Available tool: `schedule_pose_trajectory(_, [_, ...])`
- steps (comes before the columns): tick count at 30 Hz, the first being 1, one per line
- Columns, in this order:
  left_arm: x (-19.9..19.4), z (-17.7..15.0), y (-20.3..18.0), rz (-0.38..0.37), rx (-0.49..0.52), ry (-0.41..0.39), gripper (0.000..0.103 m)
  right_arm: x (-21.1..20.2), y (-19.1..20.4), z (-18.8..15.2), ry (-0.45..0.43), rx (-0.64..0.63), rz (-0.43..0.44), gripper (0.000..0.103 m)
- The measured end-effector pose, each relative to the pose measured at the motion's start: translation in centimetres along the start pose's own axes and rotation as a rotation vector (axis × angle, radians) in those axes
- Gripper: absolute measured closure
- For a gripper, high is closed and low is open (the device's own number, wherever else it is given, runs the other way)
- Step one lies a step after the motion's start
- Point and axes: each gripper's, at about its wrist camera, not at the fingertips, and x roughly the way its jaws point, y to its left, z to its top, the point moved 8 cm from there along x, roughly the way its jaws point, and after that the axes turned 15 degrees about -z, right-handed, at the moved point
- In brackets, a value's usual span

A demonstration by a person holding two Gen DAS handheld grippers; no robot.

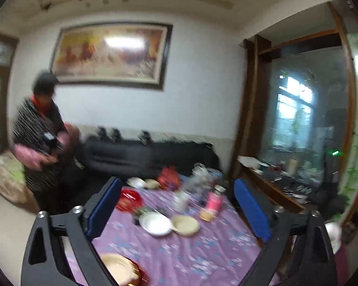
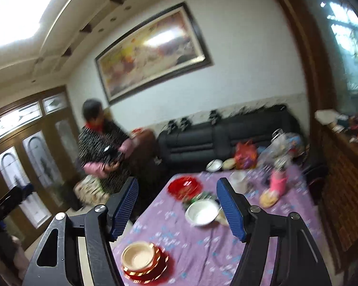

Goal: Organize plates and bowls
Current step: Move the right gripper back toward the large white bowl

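I've got both grippers raised over the purple table point(image 2: 202, 250), left gripper point(image 1: 176, 211) and right gripper point(image 2: 177, 206) spread, nothing between them; gold bowls point(image 2: 139, 258) sit stacked at the near edge.

Near half of purple tablecloth point(image 2: 202, 250) bare, passage free. Far end crowded: pink bottle point(image 2: 278, 182), jars, red bag point(image 2: 245, 155). Stacked gold bowls point(image 2: 140, 258) occupy near-left corner.

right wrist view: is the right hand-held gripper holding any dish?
No. The right hand-held gripper stands open with nothing between its blue pads, and the stacked gold-rimmed bowls sit on the purple tablecloth below.
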Motion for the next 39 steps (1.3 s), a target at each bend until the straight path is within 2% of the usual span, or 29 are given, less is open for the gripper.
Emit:
schedule_pose_trajectory(2, [-0.4,1.6,0.2,0.069,0.048,-0.016,0.000,-1.3,-1.3,3.0,-0.043,0.021,-0.061,0.024])
schedule_pose_trajectory(4, [0.3,1.8,0.7,0.127,0.087,-0.005,0.000,-2.0,-2.3,4.6,-0.064,0.038,-0.104,0.020])
schedule_pose_trajectory(7, [2.8,0.0,2.2,0.122,0.077,0.047,0.000,-1.0,-4.1,5.6,-0.073,0.048,-0.172,0.018])
schedule_pose_trajectory(10, [7.1,-3.6,4.7,0.114,0.023,0.129,0.000,1.7,-5.9,4.6,-0.041,0.054,-0.210,0.016])
schedule_pose_trajectory(15, [15.7,-10.8,10.0,0.145,-0.096,0.277,0.000,12.6,-9.2,-1.5,0.143,0.087,-0.230,0.016])
schedule_pose_trajectory(17, [18.9,-14.3,12.4,0.157,-0.153,0.334,0.000,17.5,-10.1,-5.0,0.217,0.081,-0.231,0.016])
schedule_pose_trajectory(22, [23.2,-21.4,16.3,0.165,-0.286,0.458,0.000,25.8,-10.9,-13.1,0.377,0.087,-0.194,0.016])
schedule_pose_trajectory(26, [26.1,-24.5,18.9,0.192,-0.332,0.521,0.000,31.2,-10.6,-17.2,0.455,0.088,-0.160,0.017])
schedule_pose_trajectory(27, [26.7,-25.1,19.4,0.195,-0.339,0.527,0.001,32.3,-10.4,-17.8,0.467,0.090,-0.149,0.017])
schedule_pose_trajectory(29, [27.9,-26.5,20.4,0.191,-0.359,0.551,0.013,34.9,-9.2,-19.1,0.494,0.088,-0.113,0.017])
schedule_pose_trajectory(31, [29.7,-28.4,21.2,0.178,-0.370,0.607,0.041,37.2,-8.1,-20.3,0.512,0.072,-0.095,0.016])
schedule_pose_trajectory(33, [30.7,-29.8,21.6,0.165,-0.388,0.651,0.055,39.9,-6.4,-21.7,0.532,0.043,-0.063,0.017])
schedule_pose_trajectory(36, [31.1,-31.5,22.2,0.145,-0.447,0.679,0.055,43.1,-4.4,-22.8,0.551,0.032,-0.024,0.018])
schedule_pose_trajectory(39, [30.7,-32.8,22.0,0.118,-0.474,0.696,0.055,46.7,-3.0,-23.7,0.570,0.021,-0.006,0.027])
